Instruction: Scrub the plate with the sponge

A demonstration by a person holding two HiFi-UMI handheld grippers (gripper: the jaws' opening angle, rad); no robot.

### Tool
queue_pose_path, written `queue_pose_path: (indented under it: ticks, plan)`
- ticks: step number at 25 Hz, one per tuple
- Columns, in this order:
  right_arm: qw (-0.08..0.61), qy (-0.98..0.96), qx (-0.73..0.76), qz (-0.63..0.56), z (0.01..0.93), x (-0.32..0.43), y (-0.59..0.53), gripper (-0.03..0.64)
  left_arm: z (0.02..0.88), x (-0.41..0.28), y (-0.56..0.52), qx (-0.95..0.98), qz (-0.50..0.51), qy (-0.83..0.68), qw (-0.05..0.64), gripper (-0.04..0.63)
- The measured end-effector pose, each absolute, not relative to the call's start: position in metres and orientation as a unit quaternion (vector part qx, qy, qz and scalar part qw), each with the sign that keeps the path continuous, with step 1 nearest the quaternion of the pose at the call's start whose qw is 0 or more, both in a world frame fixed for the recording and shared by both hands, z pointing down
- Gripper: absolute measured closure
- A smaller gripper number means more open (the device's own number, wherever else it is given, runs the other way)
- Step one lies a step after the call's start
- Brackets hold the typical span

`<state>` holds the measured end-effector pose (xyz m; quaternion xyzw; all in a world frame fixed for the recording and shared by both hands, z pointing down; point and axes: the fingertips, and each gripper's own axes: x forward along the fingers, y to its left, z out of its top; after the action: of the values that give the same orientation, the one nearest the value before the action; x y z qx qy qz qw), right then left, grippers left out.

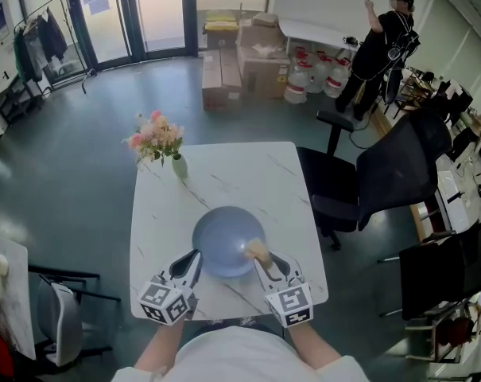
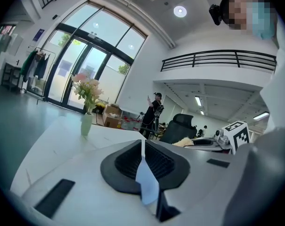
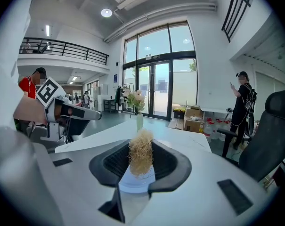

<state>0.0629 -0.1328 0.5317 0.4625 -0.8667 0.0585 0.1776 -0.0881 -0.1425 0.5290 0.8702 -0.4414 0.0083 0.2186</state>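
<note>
A round blue plate (image 1: 224, 241) lies on the white marble table (image 1: 248, 177) near its front edge. My left gripper (image 1: 197, 255) is shut on the plate's left rim. In the left gripper view that rim (image 2: 146, 182) shows edge-on as a thin blue strip pinched between the ribbed pads. My right gripper (image 1: 260, 259) is shut on a straw-coloured fibrous sponge (image 1: 257, 250) over the plate's right part. In the right gripper view the sponge (image 3: 141, 157) stands upright between the pads, with the plate (image 3: 135, 182) just beneath it.
A pale green vase of pink flowers (image 1: 179, 165) stands at the table's far left corner. A black office chair (image 1: 383, 173) sits close to the table's right side, and a grey chair (image 1: 57, 325) at the left. Cardboard boxes (image 1: 252, 54) and a person (image 1: 379, 46) are far behind.
</note>
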Motion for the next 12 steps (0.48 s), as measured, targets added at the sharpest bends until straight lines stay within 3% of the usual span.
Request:
queue_pose_path:
  ticks: [12]
  plan:
    - [0.175,-0.867,0.462,0.064,0.527,0.066,-0.123,0.492,0.526,-0.075,-0.123,0.874,0.024,-0.426,0.23,0.548]
